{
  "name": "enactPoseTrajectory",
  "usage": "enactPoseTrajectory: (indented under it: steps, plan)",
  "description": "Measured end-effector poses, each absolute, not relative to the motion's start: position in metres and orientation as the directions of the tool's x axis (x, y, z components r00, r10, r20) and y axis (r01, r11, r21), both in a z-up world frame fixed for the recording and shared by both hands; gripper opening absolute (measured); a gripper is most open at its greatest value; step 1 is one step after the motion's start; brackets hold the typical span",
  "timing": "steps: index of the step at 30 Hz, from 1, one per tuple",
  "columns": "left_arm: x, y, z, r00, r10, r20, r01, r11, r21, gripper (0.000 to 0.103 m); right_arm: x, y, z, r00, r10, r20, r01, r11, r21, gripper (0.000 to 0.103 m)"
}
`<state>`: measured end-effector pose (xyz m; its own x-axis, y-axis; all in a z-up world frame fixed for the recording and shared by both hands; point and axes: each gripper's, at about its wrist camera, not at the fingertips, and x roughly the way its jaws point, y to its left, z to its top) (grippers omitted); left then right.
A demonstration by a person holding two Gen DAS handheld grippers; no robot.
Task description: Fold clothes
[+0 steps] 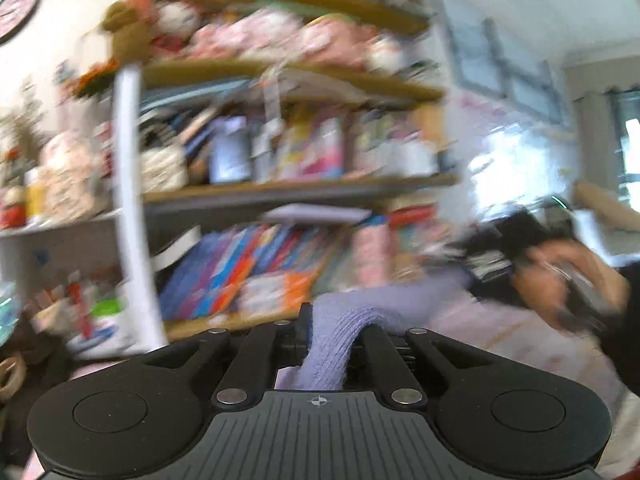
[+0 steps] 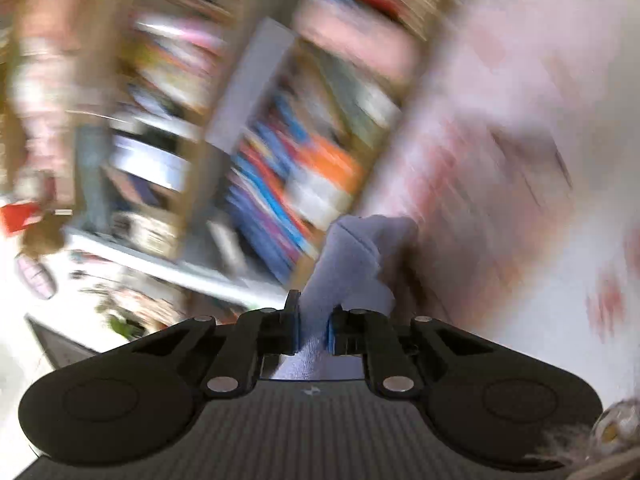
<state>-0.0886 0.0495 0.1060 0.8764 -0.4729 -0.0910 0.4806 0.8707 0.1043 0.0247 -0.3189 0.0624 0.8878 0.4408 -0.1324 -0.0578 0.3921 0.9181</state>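
Observation:
A lilac knitted garment (image 1: pixel 344 328) is pinched in my left gripper (image 1: pixel 334 340), which is shut on a bunched fold of it; the cloth runs off to the right over a pale pink patterned bed cover (image 1: pixel 532 336). In the right wrist view the same lilac garment (image 2: pixel 352 256) rises from between the blue pads of my right gripper (image 2: pixel 312 334), shut on it. That view is heavily blurred. At the right edge of the left wrist view a hand (image 1: pixel 580 276) holds the other gripper.
A tall wooden bookshelf (image 1: pixel 280 188) packed with books, toys and boxes stands ahead, with a white post (image 1: pixel 128 200) at its left. Blurred shelves with books (image 2: pixel 280 180) fill the right wrist view, beside the pale pink cover (image 2: pixel 520 200). A window (image 1: pixel 628 148) is far right.

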Motion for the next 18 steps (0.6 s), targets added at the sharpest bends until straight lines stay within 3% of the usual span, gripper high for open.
enactPoseTrajectory:
  steps: [4,7,9,11,13,18]
  plan:
    - [-0.111,0.032,0.135,0.741,-0.67,0.043,0.669,0.742,0.036,0.003,0.024,-0.335,0.167,0.92,0.38,0.091,-0.294,0.521,0.801,0.011]
    - [-0.121,0.03,0.158,0.629,-0.756,0.18,0.771,0.636,-0.023,0.003,0.02,-0.32,0.235,0.881,0.413,0.229,-0.451,0.589,0.671,0.011]
    - [-0.122,0.03,0.164,0.585,-0.78,0.223,0.806,0.59,-0.053,0.003,0.022,-0.306,0.274,0.845,0.455,0.28,-0.527,0.623,0.578,0.011]
    - [-0.119,0.032,0.164,0.568,-0.787,0.241,0.821,0.565,-0.088,0.004,0.039,-0.284,0.294,0.829,0.509,0.231,-0.547,0.655,0.522,0.011]
    - [-0.108,0.037,0.152,0.61,-0.768,0.195,0.792,0.596,-0.133,0.004,0.064,-0.26,0.29,0.847,0.517,0.125,-0.504,0.705,0.5,0.011]
    - [-0.063,0.054,0.075,0.736,-0.672,-0.088,0.626,0.724,-0.291,0.004,0.143,-0.204,0.203,0.849,0.474,-0.232,-0.337,0.825,0.454,0.011]
